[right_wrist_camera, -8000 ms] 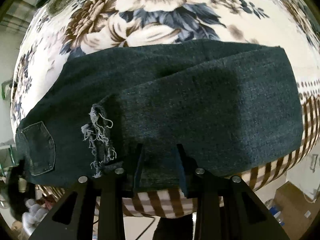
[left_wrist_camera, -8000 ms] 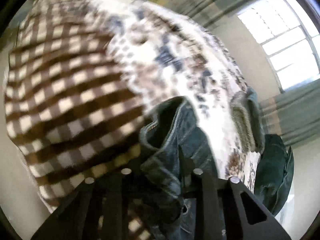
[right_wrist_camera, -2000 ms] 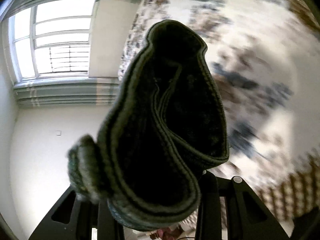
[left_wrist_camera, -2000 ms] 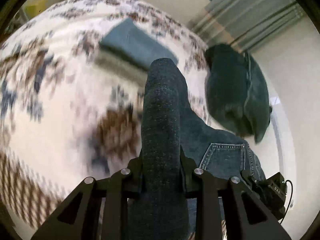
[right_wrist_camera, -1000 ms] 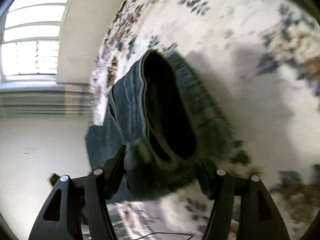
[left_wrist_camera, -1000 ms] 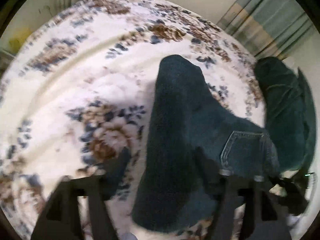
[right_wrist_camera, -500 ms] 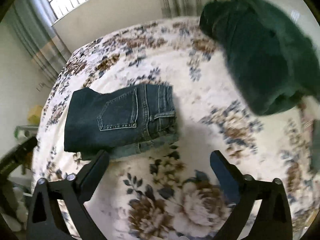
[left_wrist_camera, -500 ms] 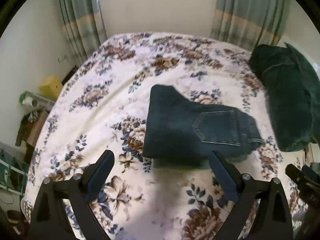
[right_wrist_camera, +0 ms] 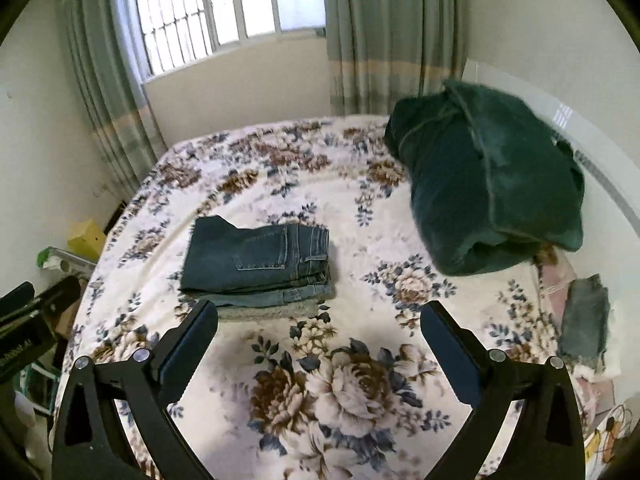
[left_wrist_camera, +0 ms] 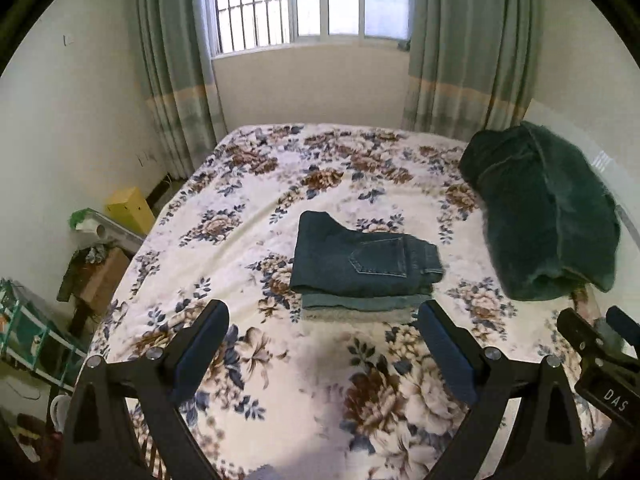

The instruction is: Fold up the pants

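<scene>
The dark blue jeans lie folded, back pocket up, on top of a small stack of folded pants in the middle of the floral bedspread. The stack also shows in the right wrist view. My left gripper is open and empty, held back above the near part of the bed. My right gripper is open and empty too, also well short of the stack.
A dark green bundled blanket lies at the bed's right side, also in the right wrist view. Another folded denim piece lies at the right edge. A yellow box and clutter stand left of the bed. Window and curtains behind.
Both grippers let go of the folded jeans, which now rest on the stack, and have pulled back and up from the bed. The jaws are wide open.
</scene>
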`<control>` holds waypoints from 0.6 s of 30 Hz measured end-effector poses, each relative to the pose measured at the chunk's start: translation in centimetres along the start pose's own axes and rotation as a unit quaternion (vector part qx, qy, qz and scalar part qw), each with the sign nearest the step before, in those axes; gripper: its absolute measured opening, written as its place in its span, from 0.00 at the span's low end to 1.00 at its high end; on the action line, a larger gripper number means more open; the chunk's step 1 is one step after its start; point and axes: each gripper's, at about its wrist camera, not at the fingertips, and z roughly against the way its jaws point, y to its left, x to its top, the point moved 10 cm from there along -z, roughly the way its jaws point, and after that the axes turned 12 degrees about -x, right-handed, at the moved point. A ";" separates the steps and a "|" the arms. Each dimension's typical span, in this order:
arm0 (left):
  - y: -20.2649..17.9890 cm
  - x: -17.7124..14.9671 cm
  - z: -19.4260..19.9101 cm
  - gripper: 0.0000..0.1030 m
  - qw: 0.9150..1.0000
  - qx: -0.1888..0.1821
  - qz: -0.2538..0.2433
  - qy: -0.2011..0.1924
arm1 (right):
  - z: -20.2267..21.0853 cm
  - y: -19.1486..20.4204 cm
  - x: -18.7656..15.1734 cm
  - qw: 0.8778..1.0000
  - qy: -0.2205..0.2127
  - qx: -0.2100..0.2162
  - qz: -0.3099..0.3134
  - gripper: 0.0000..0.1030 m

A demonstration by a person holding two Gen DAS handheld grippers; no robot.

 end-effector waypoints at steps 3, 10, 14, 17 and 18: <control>-1.4 -0.8 4.8 0.94 1.000 0.006 -0.004 -0.020 | 6.0 -1.7 -0.3 0.999 -0.031 0.005 0.009 1.00; -3.8 -2.9 14.1 0.94 0.998 0.013 -0.009 -0.053 | 17.8 -4.6 -2.1 0.997 -0.076 0.025 0.022 1.00; -4.7 -3.8 17.9 0.94 0.998 0.016 -0.012 -0.067 | 22.4 -5.8 -3.4 0.995 -0.088 0.037 0.022 1.00; -5.4 -4.4 19.9 0.94 0.997 0.011 -0.014 -0.071 | 25.6 -6.6 -4.2 0.994 -0.095 0.043 0.021 1.00; -5.6 -4.4 20.6 0.94 0.997 0.015 -0.018 -0.075 | 26.8 -6.8 -4.4 0.994 -0.099 0.044 0.021 1.00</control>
